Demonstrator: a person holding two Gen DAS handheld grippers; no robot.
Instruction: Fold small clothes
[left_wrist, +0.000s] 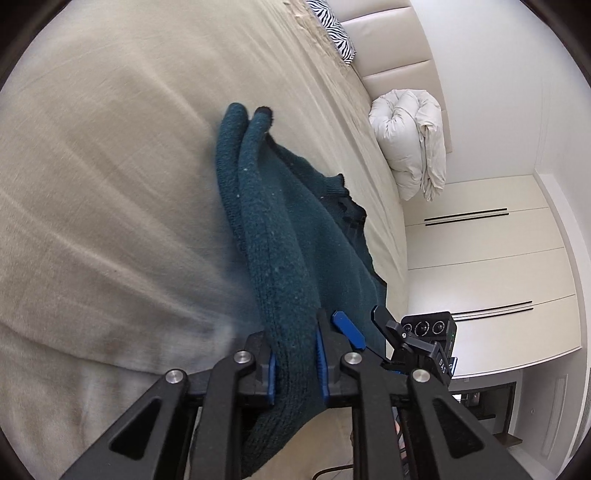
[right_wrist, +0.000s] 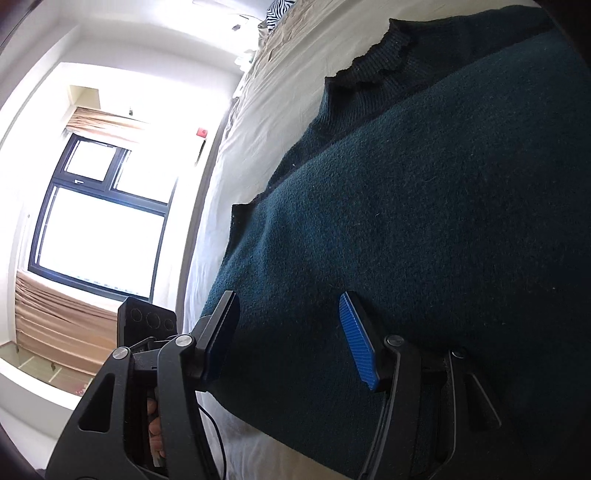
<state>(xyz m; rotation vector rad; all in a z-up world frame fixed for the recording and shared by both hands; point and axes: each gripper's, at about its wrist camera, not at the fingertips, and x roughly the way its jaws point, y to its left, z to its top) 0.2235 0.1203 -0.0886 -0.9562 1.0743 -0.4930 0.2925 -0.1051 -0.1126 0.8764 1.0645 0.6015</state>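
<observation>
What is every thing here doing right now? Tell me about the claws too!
Left claw: shut, pinching the sweater.
Right claw: open, fingers apart over the sweater.
Teal sweater: partly folded, one bunched part lifted, the rest lying on the bed.
Bed sheet: spread out, lightly wrinkled.
White duvet: rolled up by the headboard.

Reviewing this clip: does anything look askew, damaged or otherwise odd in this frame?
Nothing looks damaged or spilled. The teal sweater is bunched in the left gripper, its sleeves trailing across the beige bed, which fits mid-fold. The right gripper stands open over the sweater. The left-wrist view shows motion blur.
</observation>
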